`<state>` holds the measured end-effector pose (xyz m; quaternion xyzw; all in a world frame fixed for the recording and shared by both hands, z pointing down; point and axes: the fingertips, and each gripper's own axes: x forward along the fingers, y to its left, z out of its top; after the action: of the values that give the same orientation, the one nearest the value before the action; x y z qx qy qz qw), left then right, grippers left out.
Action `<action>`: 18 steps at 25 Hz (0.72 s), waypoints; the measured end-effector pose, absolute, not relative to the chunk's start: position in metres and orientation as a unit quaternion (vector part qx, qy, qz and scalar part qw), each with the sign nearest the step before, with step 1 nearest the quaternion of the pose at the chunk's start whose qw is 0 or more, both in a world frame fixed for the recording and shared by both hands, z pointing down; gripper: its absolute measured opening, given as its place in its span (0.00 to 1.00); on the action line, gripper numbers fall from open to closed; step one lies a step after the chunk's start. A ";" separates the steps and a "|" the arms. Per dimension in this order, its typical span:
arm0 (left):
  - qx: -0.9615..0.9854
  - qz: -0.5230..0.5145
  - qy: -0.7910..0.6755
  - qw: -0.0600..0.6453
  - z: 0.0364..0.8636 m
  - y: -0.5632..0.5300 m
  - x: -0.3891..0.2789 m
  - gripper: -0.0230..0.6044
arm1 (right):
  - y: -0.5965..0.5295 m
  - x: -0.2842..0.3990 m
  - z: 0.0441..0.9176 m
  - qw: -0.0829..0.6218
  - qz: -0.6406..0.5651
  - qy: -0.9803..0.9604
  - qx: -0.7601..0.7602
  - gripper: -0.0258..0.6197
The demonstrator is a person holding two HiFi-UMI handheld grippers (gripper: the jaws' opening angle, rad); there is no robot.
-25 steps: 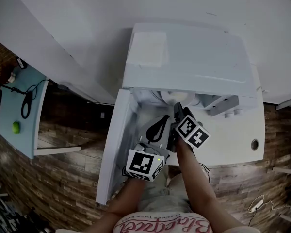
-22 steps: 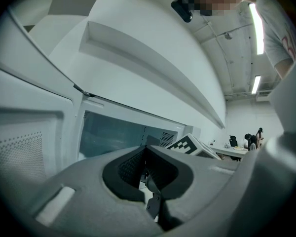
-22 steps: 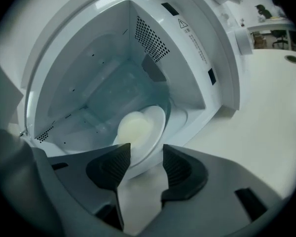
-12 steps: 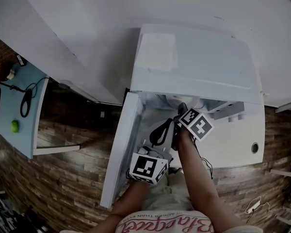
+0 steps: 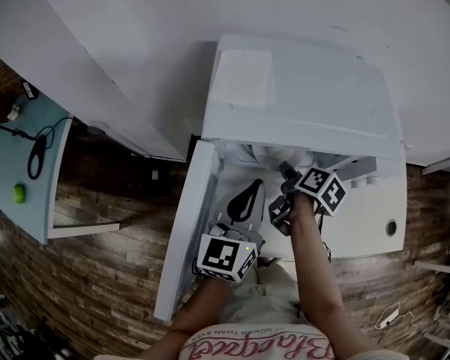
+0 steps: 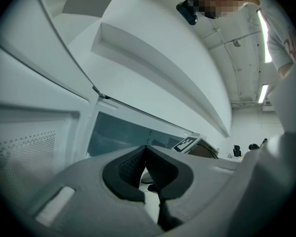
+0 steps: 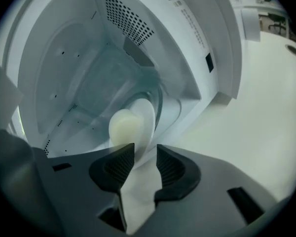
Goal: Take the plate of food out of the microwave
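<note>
Plate rim sits between the parted right jaws

White microwave (image 5: pixel 300 88) fills the middle of the head view, and its door (image 5: pixel 184 231) hangs open toward the lower left of the frame. In the right gripper view, the plate (image 7: pixel 144 120) lies inside the oven cavity on the glass turntable (image 7: pixel 161 100), just above the frame's centre. A pale, rounded lump of food (image 7: pixel 123 126) rests on its left side. The right gripper (image 7: pixel 145 149) points down into the cavity. Its jaws have just been closing but stand apart, with the plate's near rim in the gap between them and no clear squeeze on it. The left gripper (image 6: pixel 145 152) is held level in front of the opening, beside the door. Its jaw tips meet and there is nothing between them.
</note>
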<state>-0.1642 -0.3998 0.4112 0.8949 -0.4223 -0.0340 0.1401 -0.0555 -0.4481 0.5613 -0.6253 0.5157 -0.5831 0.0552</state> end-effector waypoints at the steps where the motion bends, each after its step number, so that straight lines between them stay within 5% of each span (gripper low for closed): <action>1: 0.895 -0.034 -0.423 0.140 0.411 -0.400 -0.165 0.05 | -0.451 -0.058 0.560 0.062 -0.590 0.520 -0.614 0.24; 18: 0.891 -0.038 -0.427 0.146 0.414 -0.398 -0.169 0.05 | -0.445 -0.065 0.546 0.276 -0.613 0.539 -0.508 0.08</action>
<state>-0.1694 -0.3976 0.4138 0.8914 -0.4272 -0.0385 0.1460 -0.0654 -0.4445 0.5462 -0.5076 0.5395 -0.6127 0.2755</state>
